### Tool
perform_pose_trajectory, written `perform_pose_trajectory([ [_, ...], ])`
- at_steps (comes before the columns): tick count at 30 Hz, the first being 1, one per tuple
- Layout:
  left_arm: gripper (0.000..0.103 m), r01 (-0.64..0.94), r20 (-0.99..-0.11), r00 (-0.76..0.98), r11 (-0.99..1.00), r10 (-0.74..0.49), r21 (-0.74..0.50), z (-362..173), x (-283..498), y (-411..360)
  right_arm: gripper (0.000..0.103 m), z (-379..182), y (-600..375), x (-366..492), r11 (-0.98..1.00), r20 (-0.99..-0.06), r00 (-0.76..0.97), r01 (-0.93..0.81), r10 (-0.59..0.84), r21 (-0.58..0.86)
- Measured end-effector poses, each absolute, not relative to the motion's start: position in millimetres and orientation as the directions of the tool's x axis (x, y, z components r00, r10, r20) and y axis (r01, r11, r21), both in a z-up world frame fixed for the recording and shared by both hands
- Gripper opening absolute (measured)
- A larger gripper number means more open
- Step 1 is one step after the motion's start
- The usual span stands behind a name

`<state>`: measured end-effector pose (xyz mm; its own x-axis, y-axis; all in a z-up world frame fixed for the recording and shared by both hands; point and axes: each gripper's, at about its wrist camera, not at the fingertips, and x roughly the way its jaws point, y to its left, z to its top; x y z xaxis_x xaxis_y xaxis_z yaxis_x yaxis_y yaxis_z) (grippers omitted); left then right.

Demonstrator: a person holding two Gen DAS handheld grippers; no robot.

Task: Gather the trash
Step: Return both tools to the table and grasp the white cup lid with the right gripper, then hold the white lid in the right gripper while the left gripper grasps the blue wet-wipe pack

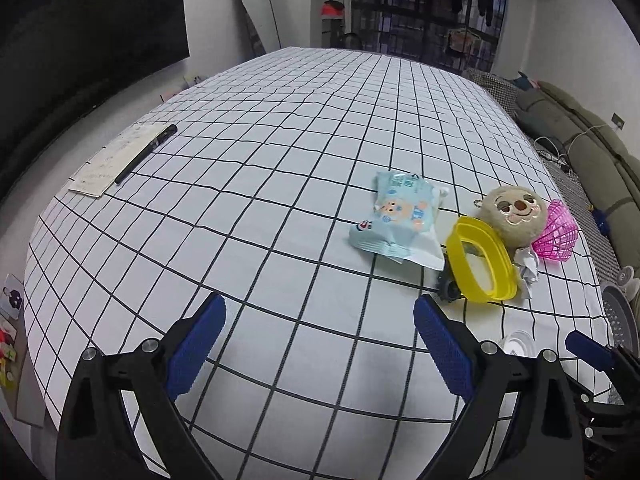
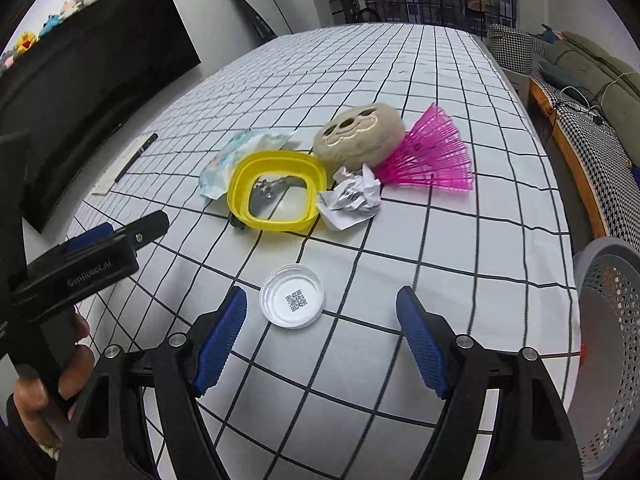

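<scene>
Right gripper, jaws apart and empty, hovers over a clear lid on the table. Beyond the lid: yellow tub, with crumpled paper (trash) touching its right side. Left gripper likewise apart.

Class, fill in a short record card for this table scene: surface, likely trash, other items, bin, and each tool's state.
Surface: table under a white grid-pattern cloth
Likely trash: crumpled paper, blue snack wrapper, clear plastic lid
Other items: yellow frame, plush toy, pink plastic piece, notepad, pen
Bin: grey perforated basket, at table's right edge
Left tool: open, empty
Right tool: open, empty
</scene>
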<state>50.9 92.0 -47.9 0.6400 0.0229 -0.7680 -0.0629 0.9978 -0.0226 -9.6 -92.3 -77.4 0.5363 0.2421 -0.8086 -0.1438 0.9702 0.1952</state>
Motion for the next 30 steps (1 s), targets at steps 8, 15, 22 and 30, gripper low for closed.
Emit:
perform_pose_trajectory([
  [8,0.093,-0.063,-0.787,0.617,0.997,0.008,-0.039,-57.7,61.6,100.3,0.074,-86.3,-79.8,0.3,0.977,-0.836,0.505,-0.140,0.212,0.163],
  [15,0.093,-0.067,-0.789,0.614,0.997,0.003,-0.049,-61.7,63.8,105.4,0.074,-90.0,-68.7,2.9,0.983,-0.841,0.514,-0.155,0.169,0.103],
  [22,0.093,-0.074,-0.797,0.604,0.996,0.008,-0.047,-66.6,65.4,106.3,0.059,-90.0,-58.6,2.1,0.984,-0.842,0.528,-0.179,0.110,0.017],
  [30,0.093,-0.070,-0.793,0.609,0.997,0.014,-0.037,-63.6,65.5,102.9,0.039,-89.5,-57.4,-1.4,0.981,-0.834,0.539,-0.194,0.117,0.012],
])
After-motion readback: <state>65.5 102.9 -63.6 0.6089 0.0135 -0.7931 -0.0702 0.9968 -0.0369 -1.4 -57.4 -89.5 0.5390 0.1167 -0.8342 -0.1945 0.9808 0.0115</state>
